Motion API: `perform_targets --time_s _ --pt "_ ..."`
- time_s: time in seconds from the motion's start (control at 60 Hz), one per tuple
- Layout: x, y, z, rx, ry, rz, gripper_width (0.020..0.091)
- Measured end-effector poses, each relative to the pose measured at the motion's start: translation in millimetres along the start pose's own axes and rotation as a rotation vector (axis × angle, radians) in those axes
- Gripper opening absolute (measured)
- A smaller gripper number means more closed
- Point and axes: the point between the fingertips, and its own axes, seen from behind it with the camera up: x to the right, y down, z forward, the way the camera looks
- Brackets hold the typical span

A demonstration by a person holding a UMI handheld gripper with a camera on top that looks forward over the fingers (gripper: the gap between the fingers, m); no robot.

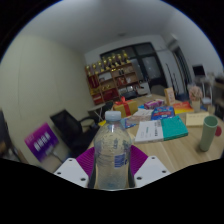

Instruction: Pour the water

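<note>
Two pads (84, 160) of the tongs (111, 168) press a clear water bottle (111, 150), white cap up, held upright between them. Beyond, a cluttered surface (175, 148) carries papers, a teal notebook (174, 127) and a green cup (207, 133).

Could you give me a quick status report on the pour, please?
Gripper shut on water bottle, cap on. Bottle upright over table. Green tumbler beyond to the right; papers and boxes between.
</note>
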Motion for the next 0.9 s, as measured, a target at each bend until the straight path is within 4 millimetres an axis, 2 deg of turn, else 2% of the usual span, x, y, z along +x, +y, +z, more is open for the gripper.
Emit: perform_targets --time_s 0.017,0.083,0.1,0.167,0.217,0.233,0.25,0.267,0.283,0.333,0.367,0.383,0.433,0.483,0.5,0.517,0.533,0.583,0.6,0.617,0.683,0.7,0.717,0.733,0.8,0.817,0.833,0.9 --pt "-7 -8 -5 0.007 -0.006 0.046 0.0457" --pt "-5 -60 -14 0.069 -0.064 0.213 0.0455" --pt "8 -71 -10 0.087 -0.086 0.259 0.0455" --pt "34 -122 -17 0.14 -0.128 0.497 0.0454" --pt "61 -148 -21 0.168 -0.158 0.699 0.0456" --pt "54 -157 -30 0.18 -0.152 0.774 0.0456" --pt "71 -163 -31 0.184 -0.168 0.845 0.0456" --pt "82 -161 -21 0.201 -0.177 0.913 0.0455" --pt "94 -164 -21 0.208 -0.188 0.986 0.0454" --pt "127 -167 -26 0.23 -0.212 1.199 0.0452" --pt "141 -173 -41 0.236 -0.221 1.324 0.0454" --pt "151 -167 -29 0.246 -0.231 1.38 0.0452" --pt "175 -158 -30 0.26 -0.242 1.525 0.0455" --pt "189 -151 -31 0.267 -0.256 1.632 0.0454" --pt "186 -154 -49 0.265 -0.253 1.662 0.0452" --pt "190 -151 -35 0.269 -0.261 1.688 0.0454" --pt "193 -150 -34 0.273 -0.269 1.713 0.0453" --pt "200 -148 -38 0.293 -0.29 1.789 0.0454" --pt "198 -149 -50 0.301 -0.296 1.82 0.0453" --pt "199 -150 -42 0.314 -0.301 1.851 0.0452" --pt "207 -150 -50 0.36 -0.338 1.95 0.0454" --pt "207 -152 -60 0.37 -0.344 1.97 0.0454" --pt "211 -154 -51 0.377 -0.348 1.985 0.0452" --pt "212 -154 -52 0.385 -0.351 1.996 0.0453" --pt "216 -150 -56 0.402 -0.33 2.023 0.0455" --pt "215 -148 -65 0.403 -0.325 2.023 0.0454" --pt "215 -149 -51 0.4 -0.321 2.024 0.0457" --pt "211 -150 -43 0.392 -0.317 2.015 0.0456"
